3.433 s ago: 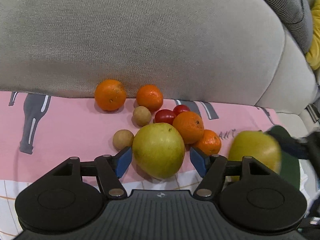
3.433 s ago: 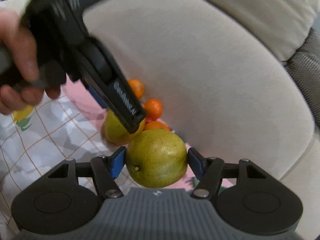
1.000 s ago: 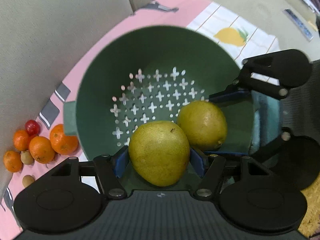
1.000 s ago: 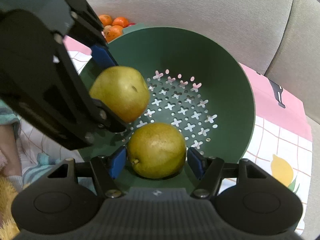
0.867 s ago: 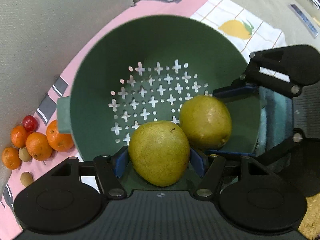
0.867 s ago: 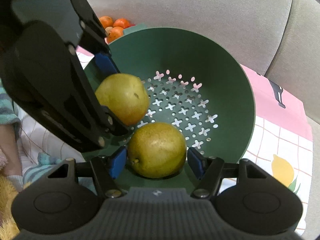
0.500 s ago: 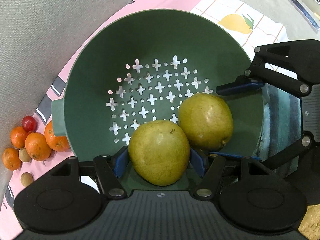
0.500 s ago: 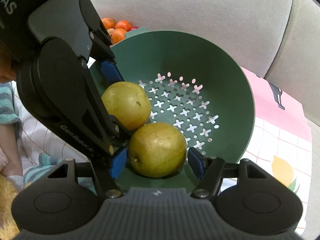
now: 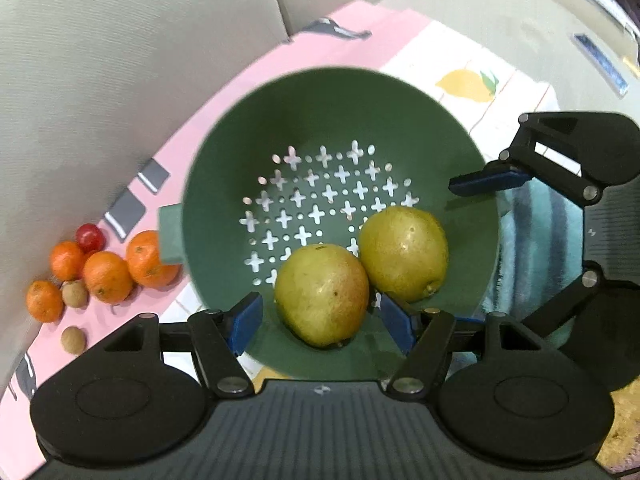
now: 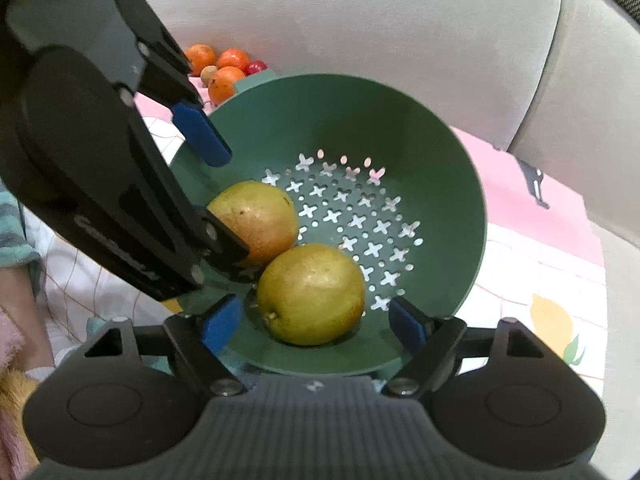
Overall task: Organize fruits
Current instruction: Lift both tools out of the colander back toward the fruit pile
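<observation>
Two pears (image 9: 322, 294) are seen released inside the green colander (image 9: 332, 96), with the left gripper (image 9: 320, 322) and right gripper (image 10: 312, 326) just spread clear, bare perforated floor beyond.

Item count, per both wrist views:

- Pears (image 9: 322, 294): 2, both inside colander, touching.
- Colander (image 9: 224, 168): 1, green, w/ cross-shaped perforations.
- Oranges (image 9: 107, 277): 4 visible in left wrist view – grouped on the cloth beside colander; only 3 visible in right wrist view.
- Red round fruit (image 9: 90, 236): 1, at back of orange group.
- Small brown round fruits (image 9: 73, 339): 2 – one among the oranges, one apart.
- Grippers: 2, i.e. left gripper (image 9: 320, 318) and right gripper (image 10: 316, 320).
</observation>
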Motion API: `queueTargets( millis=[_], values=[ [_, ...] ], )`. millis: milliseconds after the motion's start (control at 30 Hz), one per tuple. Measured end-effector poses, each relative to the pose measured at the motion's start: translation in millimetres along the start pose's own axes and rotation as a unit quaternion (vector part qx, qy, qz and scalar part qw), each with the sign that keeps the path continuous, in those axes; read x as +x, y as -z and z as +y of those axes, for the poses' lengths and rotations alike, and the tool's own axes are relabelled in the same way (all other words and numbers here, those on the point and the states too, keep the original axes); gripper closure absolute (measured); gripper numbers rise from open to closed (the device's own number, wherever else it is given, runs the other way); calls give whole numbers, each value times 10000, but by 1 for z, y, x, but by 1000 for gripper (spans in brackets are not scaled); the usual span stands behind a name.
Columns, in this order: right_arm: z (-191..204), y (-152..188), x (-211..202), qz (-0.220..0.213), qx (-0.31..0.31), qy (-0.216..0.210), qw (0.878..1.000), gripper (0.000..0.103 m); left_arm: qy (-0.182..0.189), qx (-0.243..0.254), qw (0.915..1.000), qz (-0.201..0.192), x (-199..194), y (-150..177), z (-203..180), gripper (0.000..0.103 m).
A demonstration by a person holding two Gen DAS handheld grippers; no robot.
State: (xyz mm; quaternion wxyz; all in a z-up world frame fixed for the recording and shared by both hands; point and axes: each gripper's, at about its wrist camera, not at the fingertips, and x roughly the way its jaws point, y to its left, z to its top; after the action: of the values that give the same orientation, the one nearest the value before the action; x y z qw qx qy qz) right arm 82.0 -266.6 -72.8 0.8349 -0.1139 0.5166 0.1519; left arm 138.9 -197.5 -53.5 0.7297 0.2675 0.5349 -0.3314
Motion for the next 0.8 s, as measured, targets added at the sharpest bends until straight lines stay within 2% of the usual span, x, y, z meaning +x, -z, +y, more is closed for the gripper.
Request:
queueTargets(
  millis=[233, 400, 633, 800],
  values=[
    [12, -7, -22, -246, 78, 359, 9990, 18, -123, -484, 9969, -613, -44, 21, 9, 24],
    [17, -15, -38, -539, 532, 129, 9970, 13, -444, -850, 9900, -1036, -78, 42, 21, 24],
    [39, -33, -41, -768, 868, -311, 9928, 11, -867, -1583, 9724, -1480, -117, 81, 47, 24],
    [55, -48, -39, -795, 1023, -311, 9911, 7, -1080, -2052, 9584, -1665, -131, 109, 71, 24]
  ],
)
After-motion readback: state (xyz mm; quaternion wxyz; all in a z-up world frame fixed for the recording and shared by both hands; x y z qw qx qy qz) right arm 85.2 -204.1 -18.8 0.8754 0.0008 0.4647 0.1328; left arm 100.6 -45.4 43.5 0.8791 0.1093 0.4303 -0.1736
